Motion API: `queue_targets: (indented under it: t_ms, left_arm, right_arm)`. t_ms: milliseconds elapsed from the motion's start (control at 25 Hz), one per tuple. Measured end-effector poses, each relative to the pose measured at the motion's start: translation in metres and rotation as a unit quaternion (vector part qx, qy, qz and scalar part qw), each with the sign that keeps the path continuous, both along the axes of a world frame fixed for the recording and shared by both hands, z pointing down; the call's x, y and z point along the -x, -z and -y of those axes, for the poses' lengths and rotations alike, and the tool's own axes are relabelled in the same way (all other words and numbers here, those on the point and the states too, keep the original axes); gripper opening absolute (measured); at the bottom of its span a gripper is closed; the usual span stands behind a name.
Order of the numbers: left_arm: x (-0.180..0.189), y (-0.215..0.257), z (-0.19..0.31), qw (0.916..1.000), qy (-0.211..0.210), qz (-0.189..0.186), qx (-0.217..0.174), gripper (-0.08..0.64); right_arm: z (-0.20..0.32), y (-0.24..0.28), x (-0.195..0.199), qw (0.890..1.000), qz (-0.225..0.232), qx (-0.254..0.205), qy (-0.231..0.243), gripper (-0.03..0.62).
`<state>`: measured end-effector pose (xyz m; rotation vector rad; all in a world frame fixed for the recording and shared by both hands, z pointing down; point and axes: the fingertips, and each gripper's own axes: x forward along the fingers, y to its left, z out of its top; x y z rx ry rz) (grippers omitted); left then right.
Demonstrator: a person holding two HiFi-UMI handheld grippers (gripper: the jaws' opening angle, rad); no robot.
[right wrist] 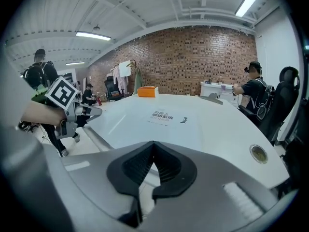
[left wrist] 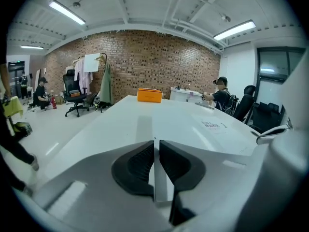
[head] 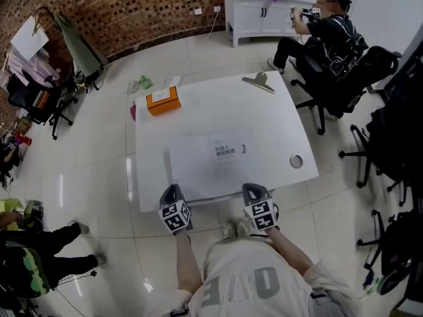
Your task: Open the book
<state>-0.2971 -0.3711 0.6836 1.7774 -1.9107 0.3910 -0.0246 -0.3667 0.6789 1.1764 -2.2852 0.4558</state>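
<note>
A white book [head: 211, 160] lies shut and flat on the white table [head: 277, 121], near its front edge, with dark print on the cover. My left gripper [head: 173, 191] sits at the table's front edge by the book's near left corner. Its jaws stand a narrow slit apart with nothing between them [left wrist: 157, 146]. My right gripper [head: 254, 191] is at the book's near right corner, jaws shut and empty [right wrist: 153, 146]. The right gripper view shows the book's cover [right wrist: 161, 116] ahead and the left gripper [right wrist: 72, 112] off to the left.
An orange box [head: 162, 101] stands at the table's far left, a large metal clip [head: 259, 82] at the far edge, a round metal grommet [head: 296, 160] at the right. A seated person [head: 327, 32], office chairs [head: 370, 71] and a white cabinet [head: 264, 5] lie beyond.
</note>
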Motion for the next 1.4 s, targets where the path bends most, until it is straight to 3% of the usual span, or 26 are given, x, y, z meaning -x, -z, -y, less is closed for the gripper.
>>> queue_targets:
  t_ms: [280,400,520,640,800,960,1040,1120,1200,1320,1400]
  left_arm:
    - [0.0,-0.006,0.0,0.9994,-0.003,0.034,0.009,0.064]
    - [0.003,-0.005,-0.001,0.9992,0.008,0.038,0.004,0.014]
    - [0.01,0.011,-0.007,0.999,0.031,0.017,-0.029,0.014]
    - [0.007,0.056,-0.008,0.9939,0.039,-0.014,-0.102,0.014]
    - [-0.034,0.138,-0.003,0.9767,-0.012,-0.022,-0.213,0.014]
    - [-0.097,0.2,-0.005,0.9527,-0.091,-0.029,-0.288,0.014]
    - [-0.127,0.215,-0.01,0.9439,-0.138,-0.002,-0.3,0.014]
    - [-0.145,0.221,-0.014,0.9357,-0.176,0.059,-0.3,0.014]
    - [-0.145,0.22,-0.018,0.9339,-0.182,0.074,-0.299,0.014]
    - [-0.13,0.214,-0.021,0.942,-0.16,0.041,-0.292,0.014]
    - [-0.121,0.207,-0.023,0.9452,-0.156,0.053,-0.282,0.014]
  right_arm:
    - [0.001,0.0,-0.008,1.0,0.001,0.0,-0.012,0.003]
    - [-0.002,0.0,-0.007,1.0,0.002,0.001,-0.011,0.003]
    - [-0.004,0.005,-0.005,1.0,0.007,-0.005,-0.007,0.003]
    - [-0.001,0.02,-0.006,0.999,0.03,-0.02,-0.015,0.003]
    - [0.006,0.067,-0.005,0.994,0.084,-0.063,-0.023,0.003]
    - [0.002,0.115,-0.005,0.984,0.139,-0.101,-0.033,0.003]
    - [-0.004,0.129,-0.008,0.981,0.156,-0.112,-0.037,0.003]
    - [-0.01,0.136,-0.008,0.979,0.162,-0.119,-0.037,0.003]
    - [-0.015,0.136,-0.007,0.979,0.161,-0.121,-0.036,0.003]
    - [-0.021,0.132,-0.009,0.98,0.153,-0.119,-0.04,0.003]
    - [-0.027,0.128,-0.01,0.981,0.146,-0.116,-0.045,0.003]
